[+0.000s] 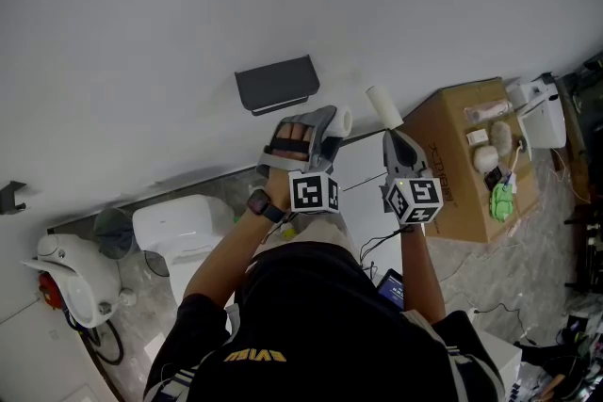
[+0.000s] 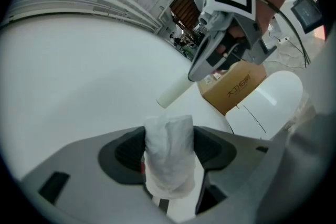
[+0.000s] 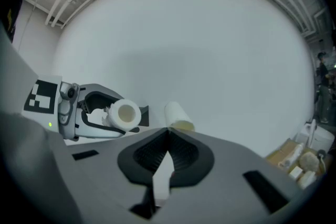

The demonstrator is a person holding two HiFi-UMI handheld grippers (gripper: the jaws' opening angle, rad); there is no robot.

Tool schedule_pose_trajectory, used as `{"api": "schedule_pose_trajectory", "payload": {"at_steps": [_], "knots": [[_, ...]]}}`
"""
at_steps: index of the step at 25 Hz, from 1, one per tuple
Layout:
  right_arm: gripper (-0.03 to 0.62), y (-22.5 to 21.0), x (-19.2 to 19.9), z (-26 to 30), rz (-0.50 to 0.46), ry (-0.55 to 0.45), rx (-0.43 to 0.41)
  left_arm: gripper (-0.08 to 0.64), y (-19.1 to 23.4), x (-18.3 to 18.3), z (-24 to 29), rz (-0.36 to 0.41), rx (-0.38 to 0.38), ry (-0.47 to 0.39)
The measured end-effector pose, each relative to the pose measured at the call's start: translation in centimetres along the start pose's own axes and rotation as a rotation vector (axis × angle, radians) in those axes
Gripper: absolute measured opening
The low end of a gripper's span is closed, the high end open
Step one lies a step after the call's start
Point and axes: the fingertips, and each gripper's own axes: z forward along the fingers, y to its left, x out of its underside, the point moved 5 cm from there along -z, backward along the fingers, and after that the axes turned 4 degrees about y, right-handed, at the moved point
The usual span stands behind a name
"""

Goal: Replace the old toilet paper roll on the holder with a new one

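Two grippers, both loaded. We read the left gripper (image 1: 320, 133) as clamped across the new roll (image 2: 169, 157), with its pads bearing on the roll's sides and its jaws standing wide. The roll sits crosswise, its core hole facing the other gripper. The right gripper (image 1: 394, 140) is pinched fully together on the near end of a white tube (image 1: 383, 105), which sticks out past the tips toward 11 o'clock in the head view. We take the tube for the old roll's bare core, though it could be the spindle. The holder (image 1: 276, 83) is dark, with no roll visible on it, and hangs on the wall (image 1: 141, 33) at 11 o'clock from the left gripper, near but apart. Handling estimate: the roll is light and soft and looks wrinkled under the pads, so more squeeze would likely crush the core. We favour a grip across the middle of the outer wrap, leaving both core ends free. The tube looks light, thin-walled and smooth, so it is apt to swivel in an end pinch.
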Motion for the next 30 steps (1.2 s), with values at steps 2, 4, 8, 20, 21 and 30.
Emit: {"api": "schedule_pose_trajectory", "payload": {"at_steps": [2,4,8,20,21,30], "knots": [[-0.006,0.6,0.0,0.2,-0.004,0.002,-0.009,0.287,-0.8,0.5,0.5,0.030,0.013,0.012],[-0.006,1.0,0.1,0.4,-0.008,0.006,-0.018,0.287,-1.4,0.7,1.0,0.070,0.017,0.020],[-0.006,1.0,0.3,0.5,-0.004,0.023,-0.017,0.287,-1.8,0.8,2.1,0.077,0.030,0.011],[-0.006,0.3,1.1,0.6,0.010,0.062,-0.002,0.287,-2.5,1.4,4.8,0.129,0.041,0.015],[-0.006,0.3,1.1,0.8,0.010,0.063,-0.003,0.287,-2.5,1.4,4.9,0.142,0.038,0.014],[-0.006,1.0,1.6,2.3,0.012,0.093,-0.053,0.287,-3.6,2.1,7.1,0.223,0.058,0.099]]}}
